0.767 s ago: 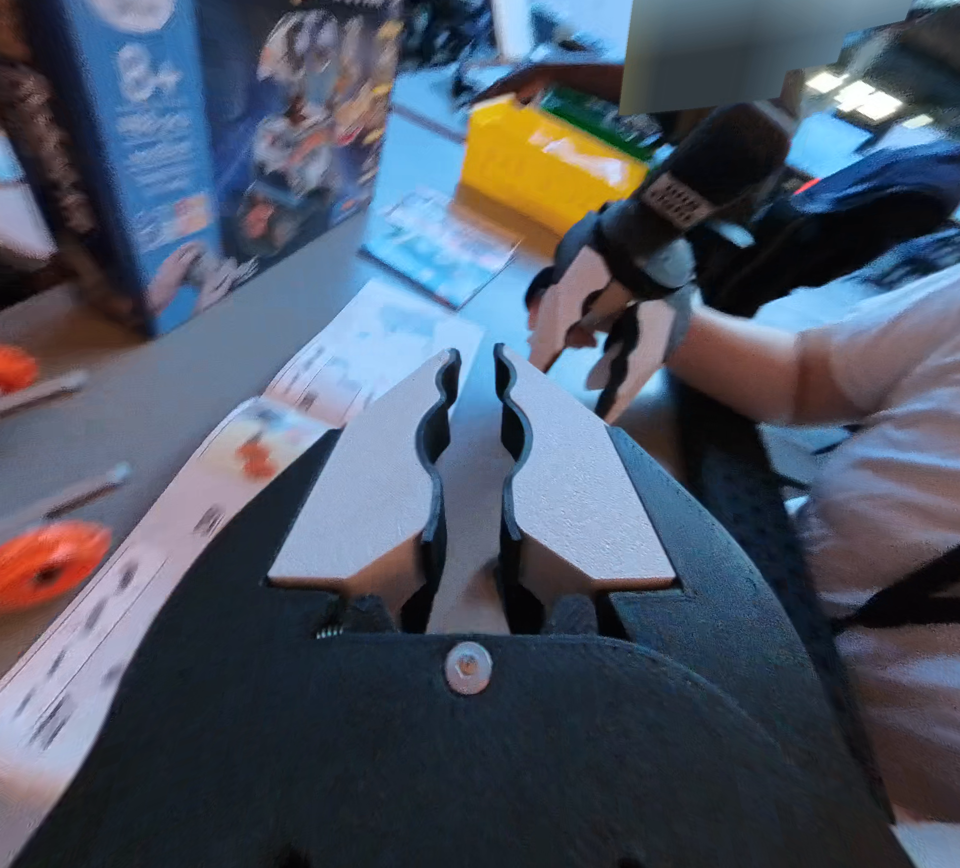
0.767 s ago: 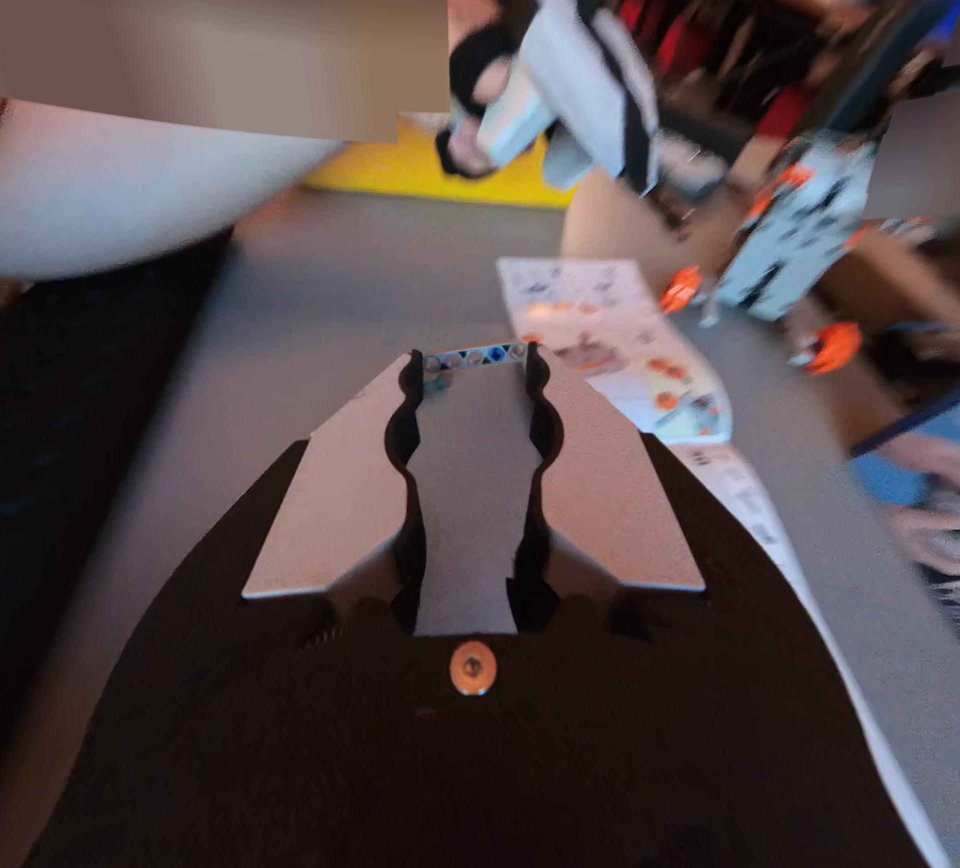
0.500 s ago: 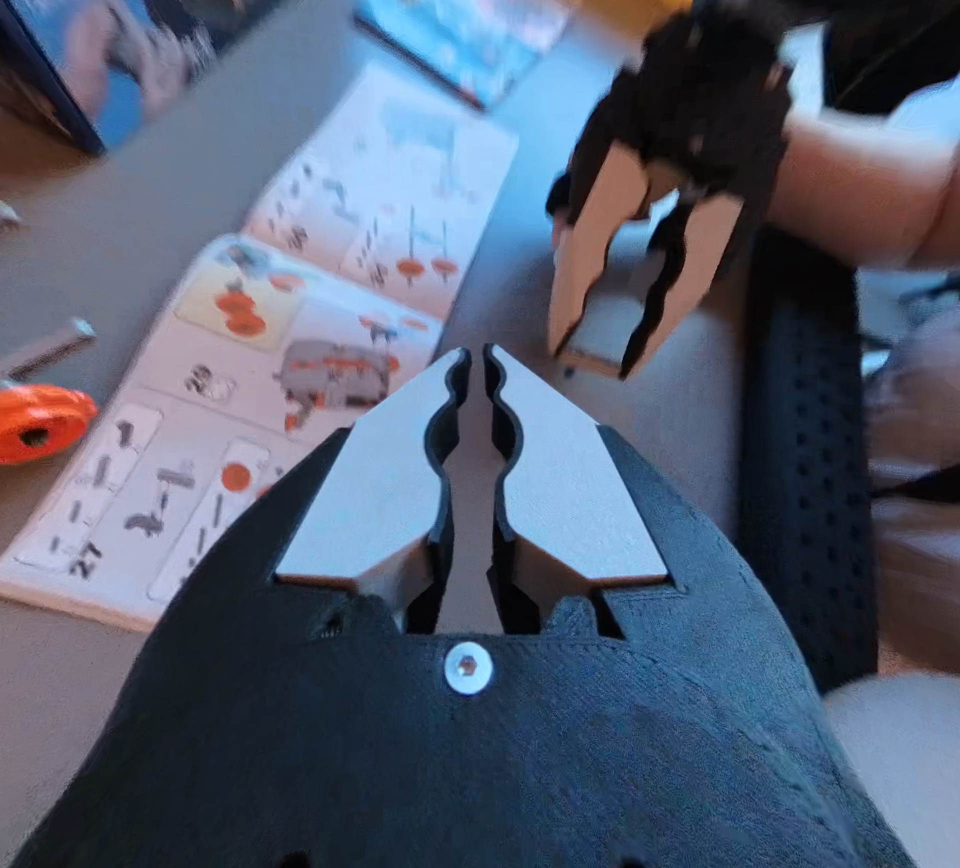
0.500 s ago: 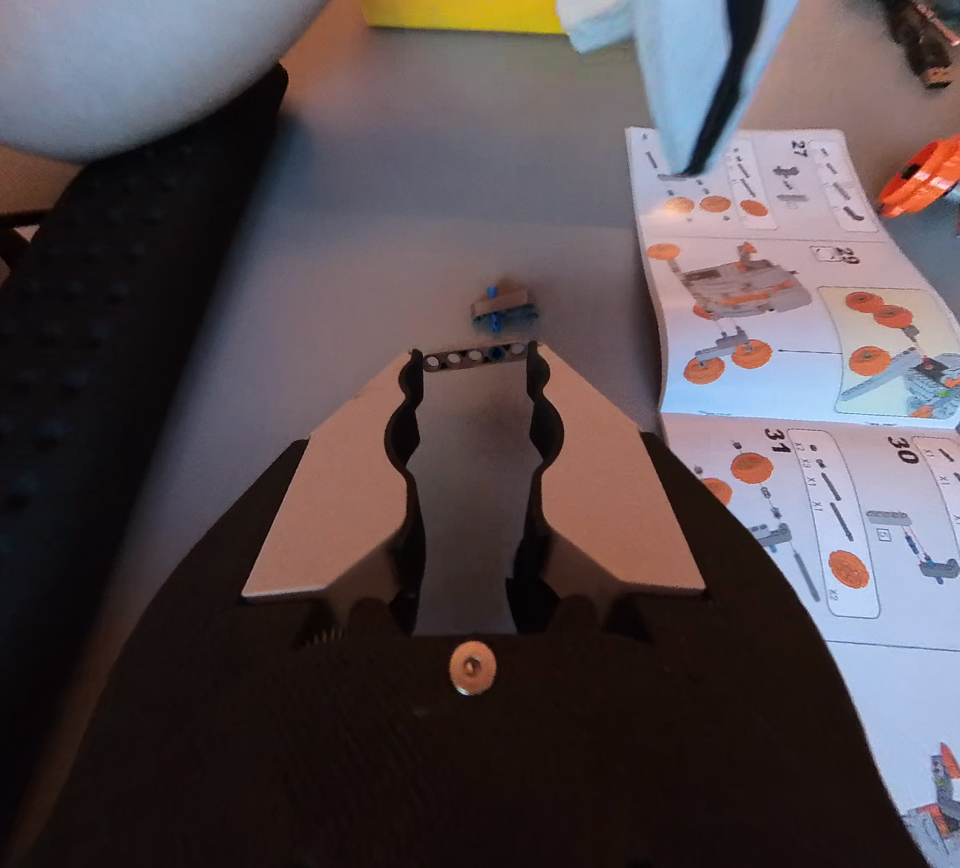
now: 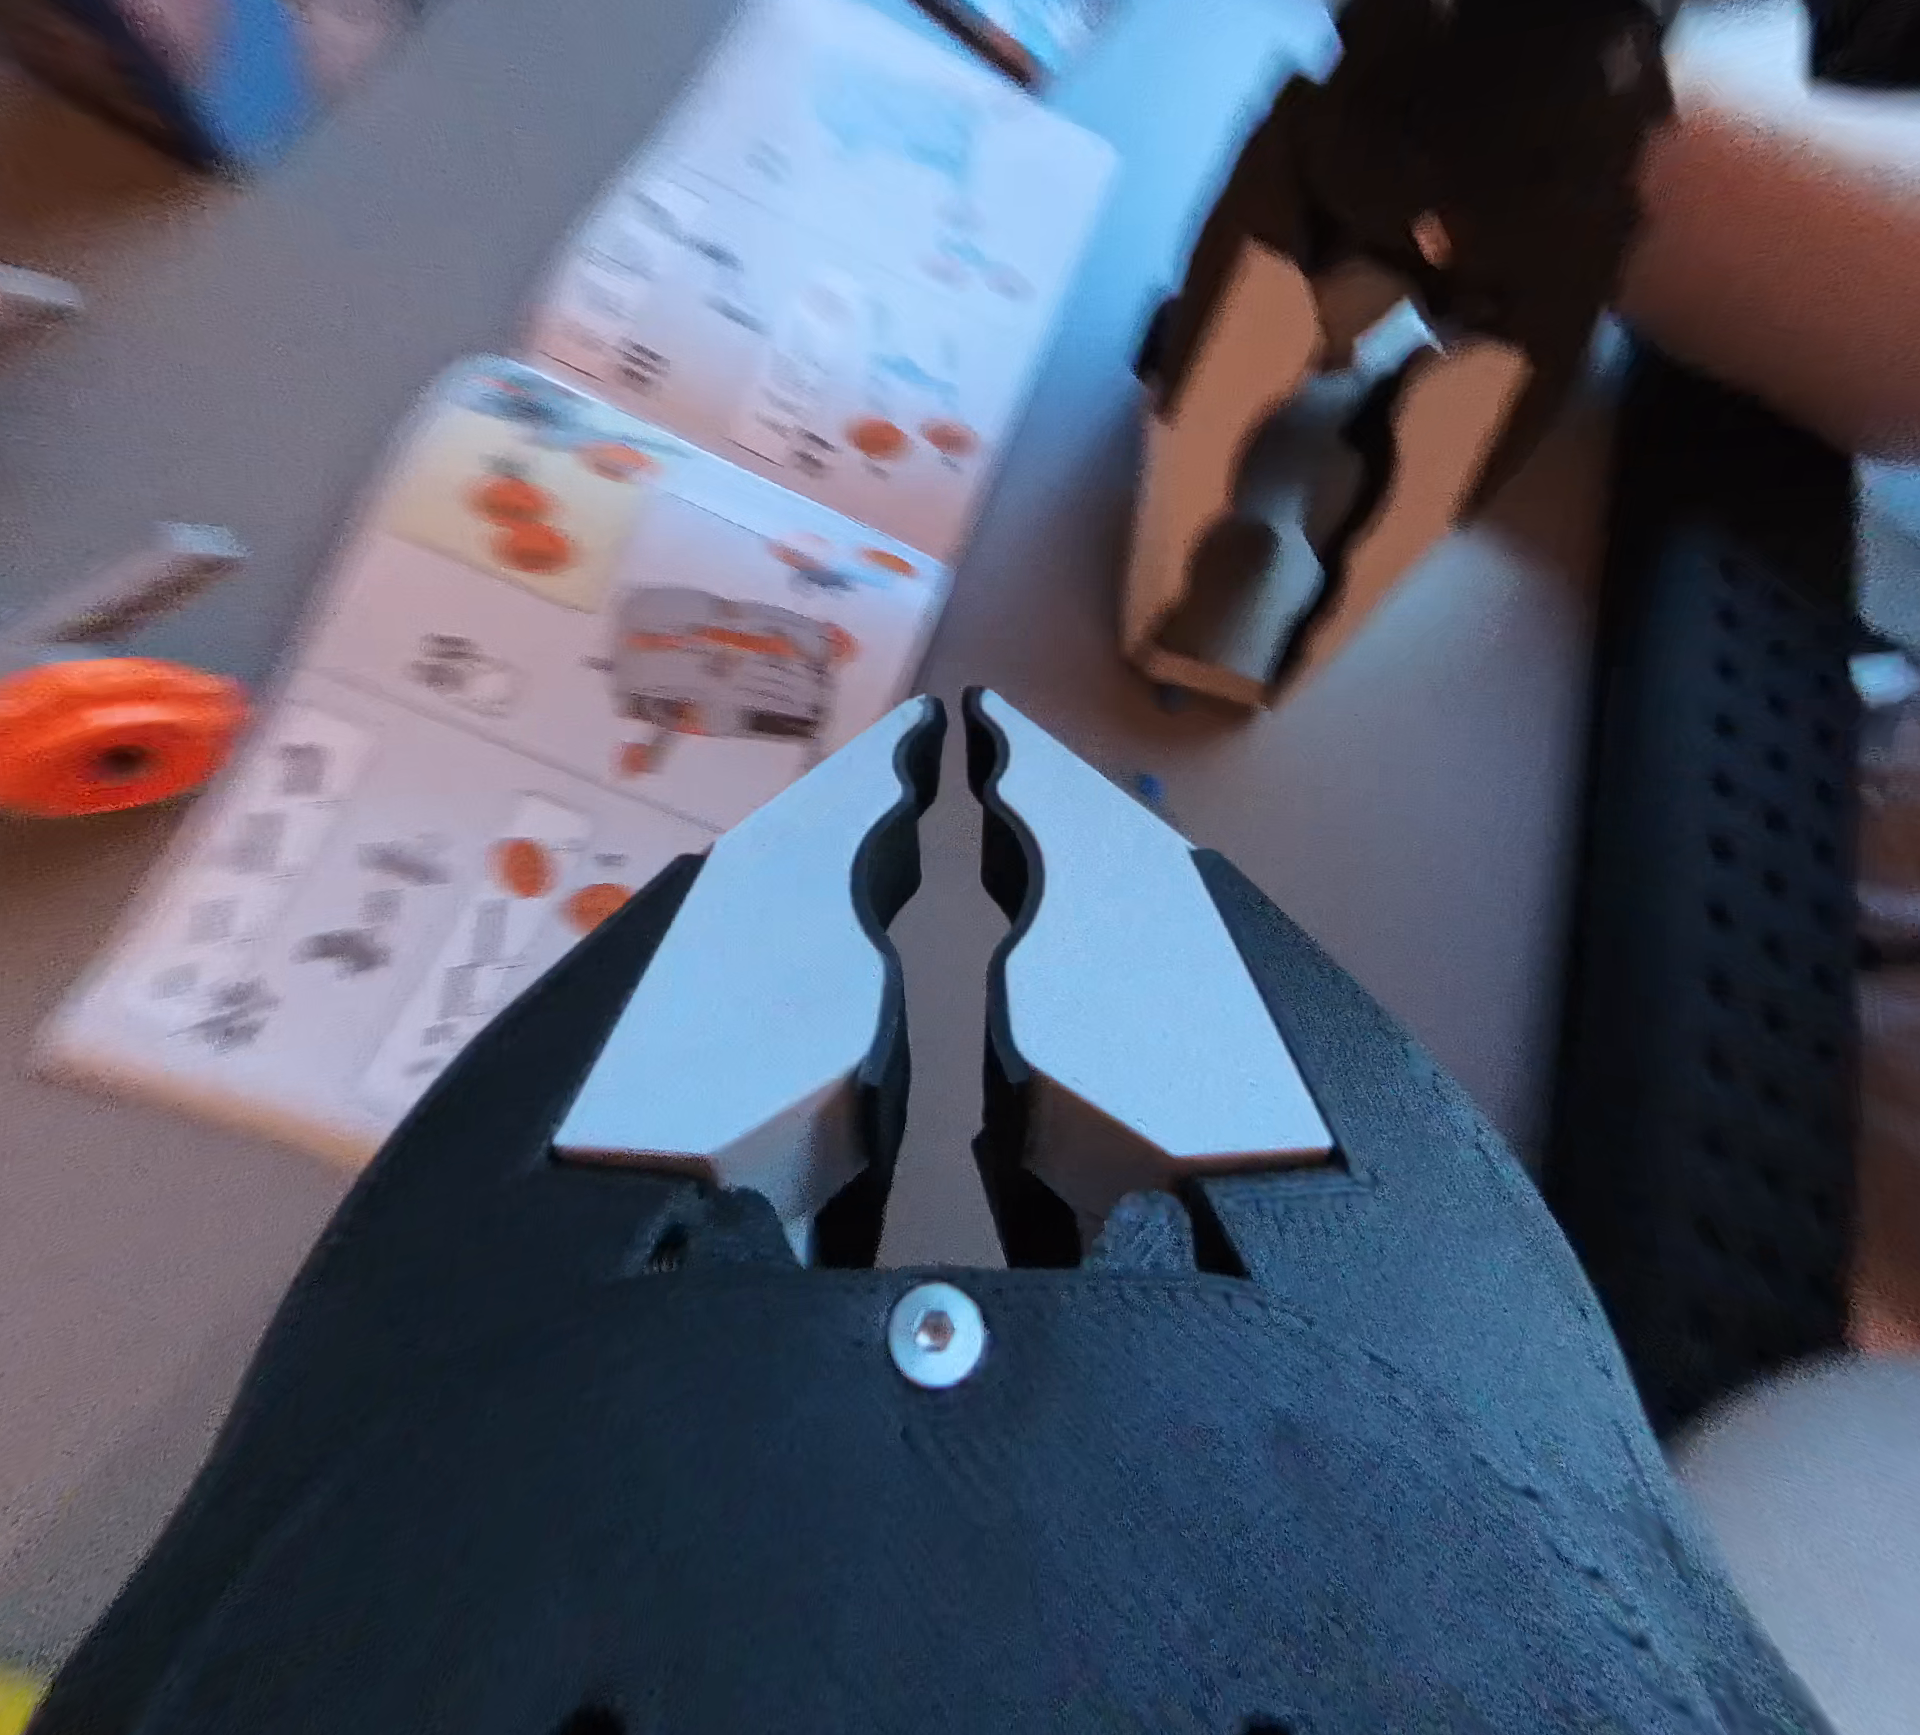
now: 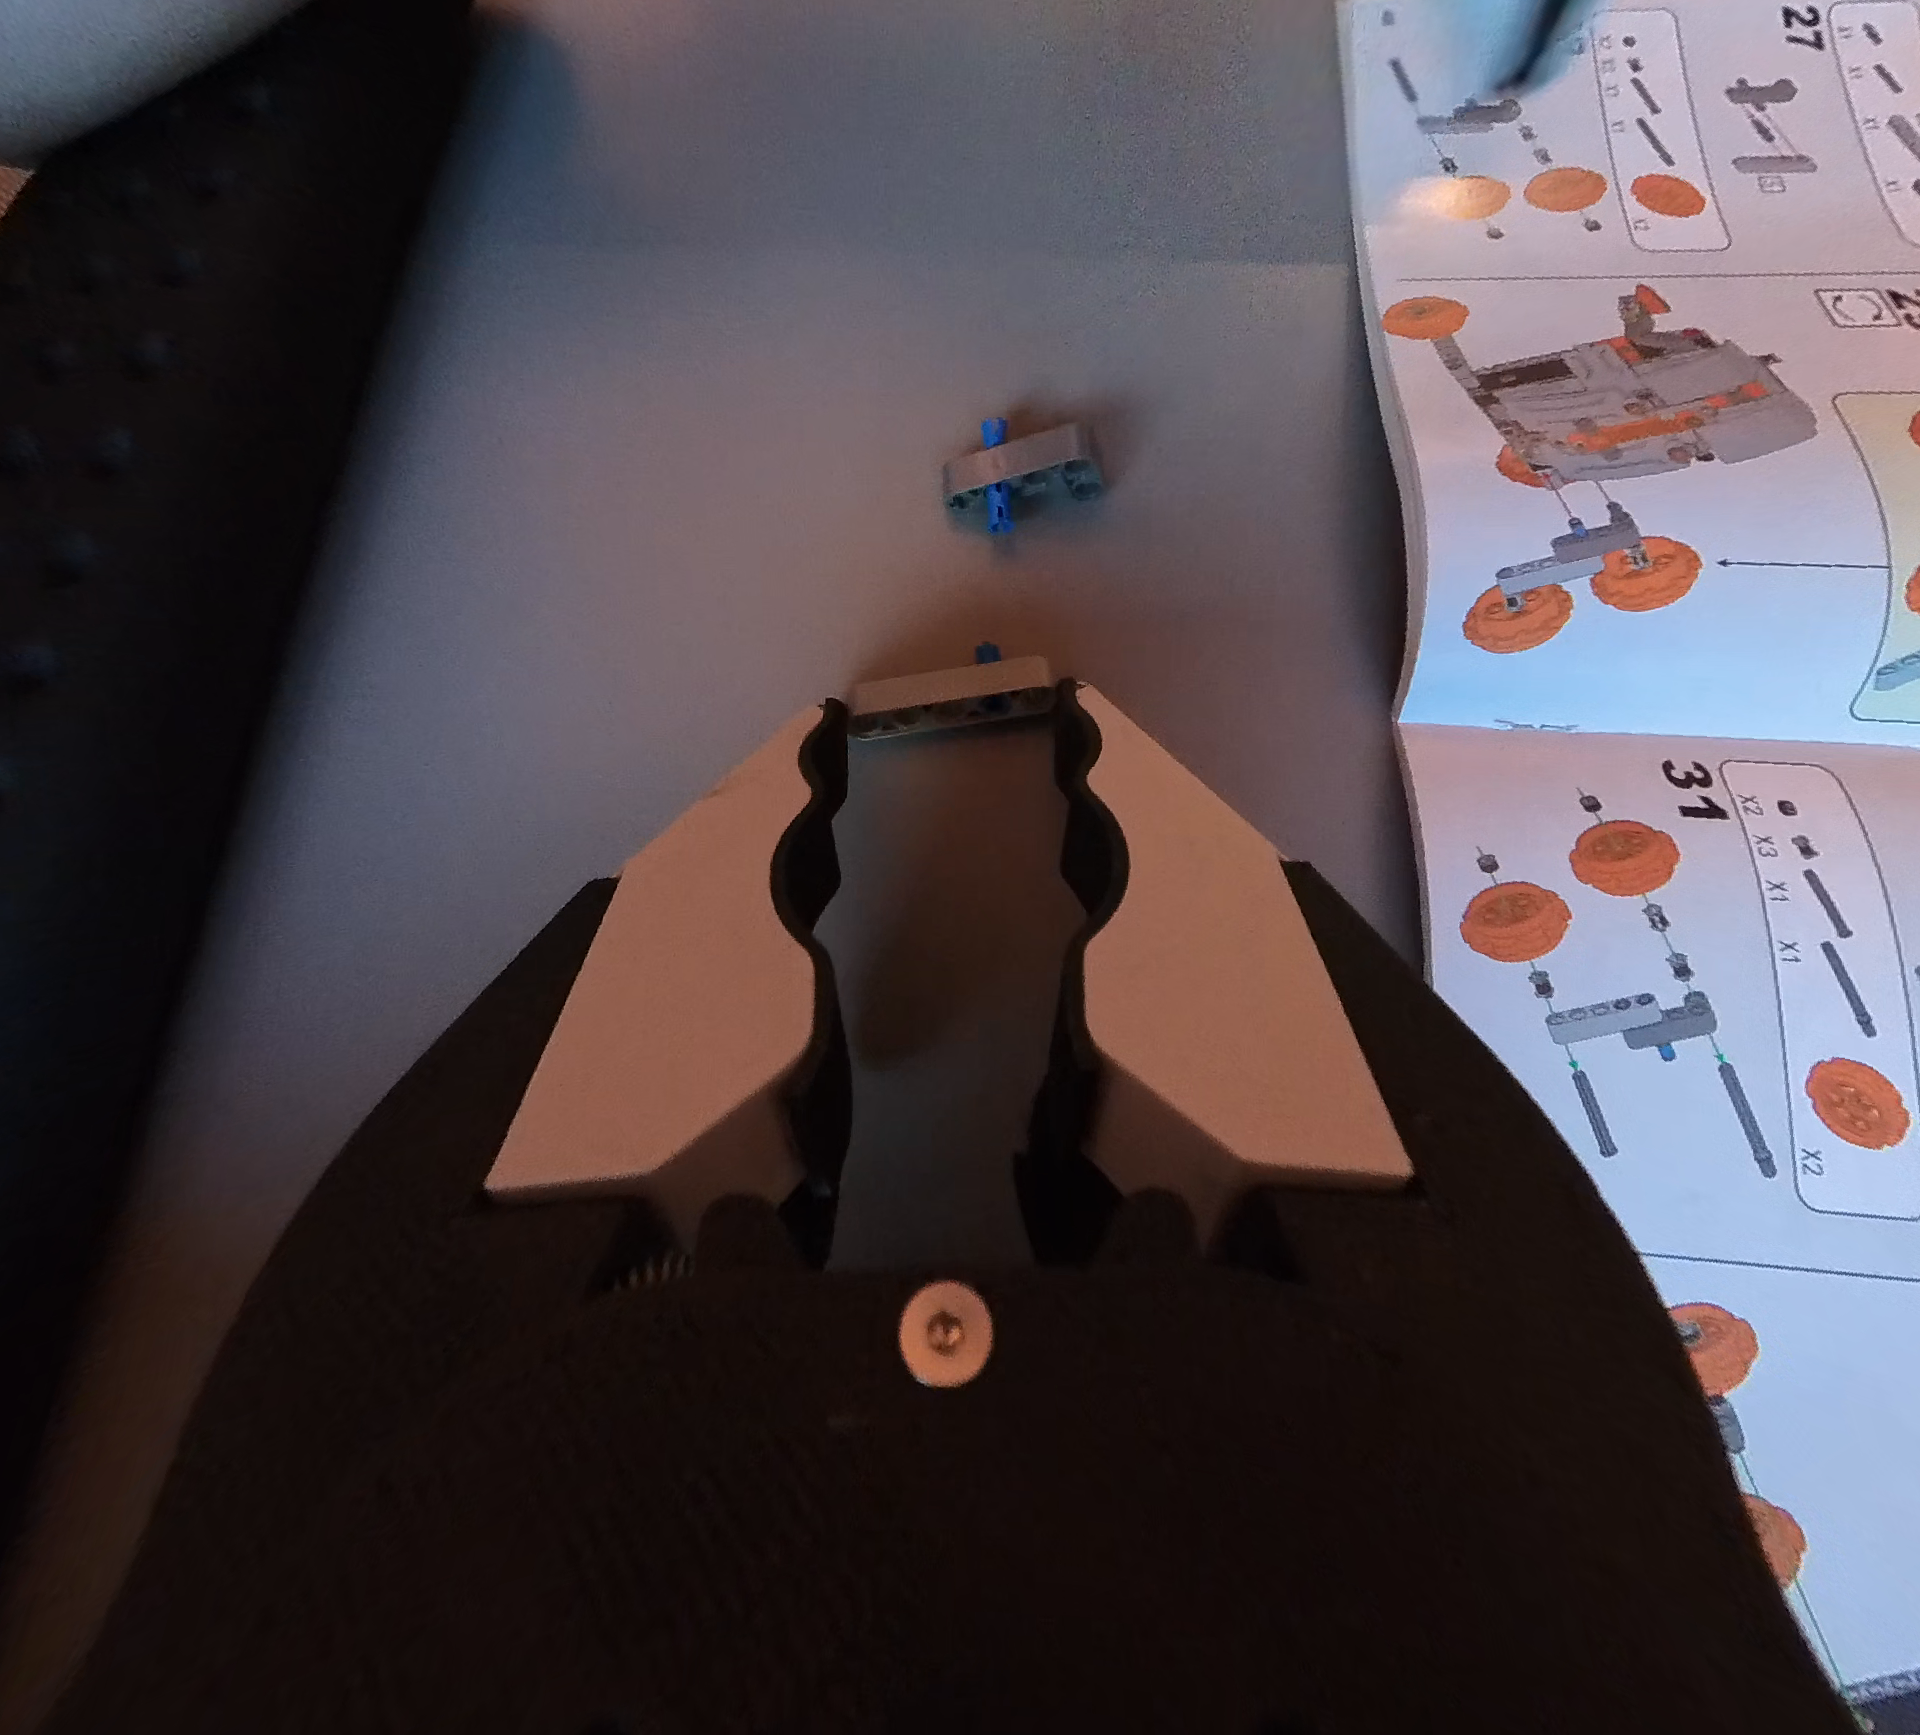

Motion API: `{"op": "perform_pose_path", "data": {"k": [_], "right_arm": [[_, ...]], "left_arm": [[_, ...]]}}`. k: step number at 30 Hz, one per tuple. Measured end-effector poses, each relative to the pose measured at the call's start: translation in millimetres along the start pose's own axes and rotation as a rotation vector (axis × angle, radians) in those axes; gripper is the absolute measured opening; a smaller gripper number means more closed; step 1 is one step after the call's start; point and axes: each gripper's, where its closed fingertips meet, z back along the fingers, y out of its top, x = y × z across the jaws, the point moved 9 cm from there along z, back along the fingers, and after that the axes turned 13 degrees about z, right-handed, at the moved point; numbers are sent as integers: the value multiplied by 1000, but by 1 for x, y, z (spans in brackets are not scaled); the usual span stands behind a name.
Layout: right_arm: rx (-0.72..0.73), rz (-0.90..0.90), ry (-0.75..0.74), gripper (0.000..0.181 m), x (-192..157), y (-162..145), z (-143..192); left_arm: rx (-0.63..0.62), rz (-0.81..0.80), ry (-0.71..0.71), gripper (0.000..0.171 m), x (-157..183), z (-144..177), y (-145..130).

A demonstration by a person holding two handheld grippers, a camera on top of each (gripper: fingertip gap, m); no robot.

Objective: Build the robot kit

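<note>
The grey beam [image 6: 961, 706] is sitting crosswise at the very tips of the right tool [image 6: 956, 714], which is clamping it by its two ends, with a blue pin [image 6: 985, 649] poking out of its far side. It is hanging just above the desk [image 6: 831, 179]. A second, shorter beam [image 6: 1023, 467] with its own blue pin is lying on the desk a little ahead, apart from the held one.

The grip looks thin: only the tool's tips are catching the beam's ends, so I judge that a slight tilt or a bump against the desk could make it pivot or pop out. The pin could also snag on the short beam if the two are brought together off-line.

The left tool [image 5: 954, 719] is holding nothing, its fingers nearly together with only a narrow slit between the tips. It is hovering above the booklet [image 5: 727, 459] and the desk, near the right tool. With both tools this close, they could knock each other and jolt the beam loose. An orange wheel [image 5: 109, 735] is lying left of the booklet, well apart. The left wrist view is blurred, so finer detail there cannot be told.
</note>
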Motion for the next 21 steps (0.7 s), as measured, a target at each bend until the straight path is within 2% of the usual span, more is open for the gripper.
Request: {"op": "perform_pose_path", "data": {"k": [4,7,10,14,17,21], "right_arm": [[6,16,3,40,-1,1,-2],[24,-16,28,48,-2,3,-1],[82,-20,17,49,-1,10,3],[167,5,-87,48,5,25,2],[89,77,-109,48,3,23,-3],[37,129,-62,55,-6,15,5]], "left_arm": [[483,70,238,6,-23,45,30],[686,48,365,7,-26,65,37],[738,20,396,7,-24,71,38],[740,23,383,6,-23,69,39],[736,10,368,6,-20,67,41],[721,-2,348,7,-19,65,40]]}}
